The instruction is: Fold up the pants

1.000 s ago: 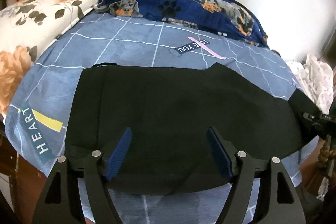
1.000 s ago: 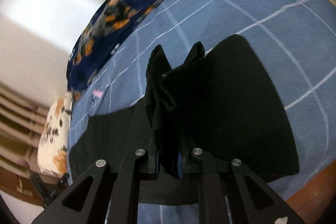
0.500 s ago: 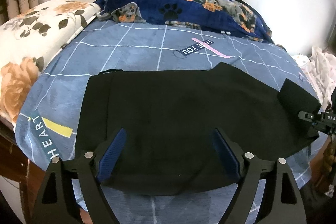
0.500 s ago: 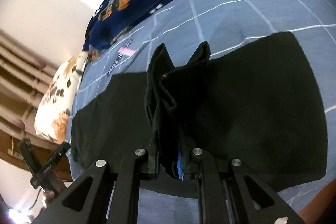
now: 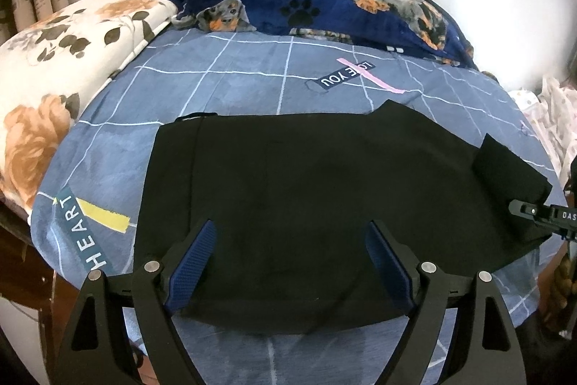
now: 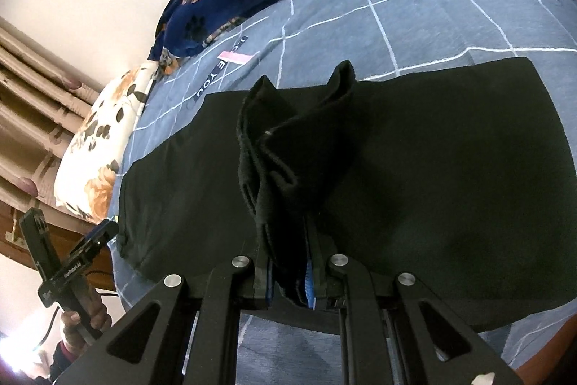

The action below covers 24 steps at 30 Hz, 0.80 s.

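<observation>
Folding stage: black pants [image 5: 306, 190] lie spread flat across the near half of the bed [image 5: 252, 78], one end raised; judged an early fold, with that end about to be carried over the rest.
Right gripper [image 6: 288, 280]: clenched on a bunched end of the pants, the fabric standing up in two peaks between the pads; in the left wrist view the lifted end shows at the far right edge of the garment.
Reason for hold: a pinch at the edge lets the whole end travel as one layer, probably toward the opposite end.
Left gripper [image 5: 288, 262]: released, jaws spread wide above the near edge of the pants, nothing pressed between the blue pads [image 5: 191, 266]; likely poised to pin or take the cloth.
Bedsheet: blue with a white grid; printed patches read "HEART" [image 5: 83, 233] and "LOVE YOU" [image 5: 346, 74].
Bedding beyond: floral pillow [image 5: 54, 71] at far left, navy dog-print blanket [image 5: 324, 6] along the far side.
Other writing: "DAS…" on the right gripper body, cut off at the frame edge.
</observation>
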Motion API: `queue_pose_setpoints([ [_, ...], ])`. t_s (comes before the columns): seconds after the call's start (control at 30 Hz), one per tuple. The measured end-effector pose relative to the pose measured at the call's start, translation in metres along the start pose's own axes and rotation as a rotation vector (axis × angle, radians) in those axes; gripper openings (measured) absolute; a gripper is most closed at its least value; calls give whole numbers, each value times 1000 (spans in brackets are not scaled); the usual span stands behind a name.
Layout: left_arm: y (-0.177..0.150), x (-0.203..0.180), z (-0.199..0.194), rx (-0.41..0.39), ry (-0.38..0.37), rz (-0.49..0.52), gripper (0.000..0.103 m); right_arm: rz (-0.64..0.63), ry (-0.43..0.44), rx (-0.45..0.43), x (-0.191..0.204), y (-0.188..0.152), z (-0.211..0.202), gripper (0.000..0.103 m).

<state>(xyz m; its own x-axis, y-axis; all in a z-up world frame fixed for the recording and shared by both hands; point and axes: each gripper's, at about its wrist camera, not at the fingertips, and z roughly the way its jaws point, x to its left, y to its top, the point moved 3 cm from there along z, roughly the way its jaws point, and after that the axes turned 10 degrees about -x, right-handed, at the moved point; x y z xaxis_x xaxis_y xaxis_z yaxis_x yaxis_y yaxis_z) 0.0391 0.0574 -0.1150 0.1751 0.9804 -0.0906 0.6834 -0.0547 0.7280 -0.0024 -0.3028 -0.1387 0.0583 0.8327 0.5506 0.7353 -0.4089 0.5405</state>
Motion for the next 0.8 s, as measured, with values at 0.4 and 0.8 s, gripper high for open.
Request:
queue_pose_setpoints([
  [0.4,-2,-2,2,13,6,2,89,-22,3,6,4,-2,4,14],
  [0.8,-4,-4,5,30,7,14,89,-55,4,25,11,-7,9,16],
])
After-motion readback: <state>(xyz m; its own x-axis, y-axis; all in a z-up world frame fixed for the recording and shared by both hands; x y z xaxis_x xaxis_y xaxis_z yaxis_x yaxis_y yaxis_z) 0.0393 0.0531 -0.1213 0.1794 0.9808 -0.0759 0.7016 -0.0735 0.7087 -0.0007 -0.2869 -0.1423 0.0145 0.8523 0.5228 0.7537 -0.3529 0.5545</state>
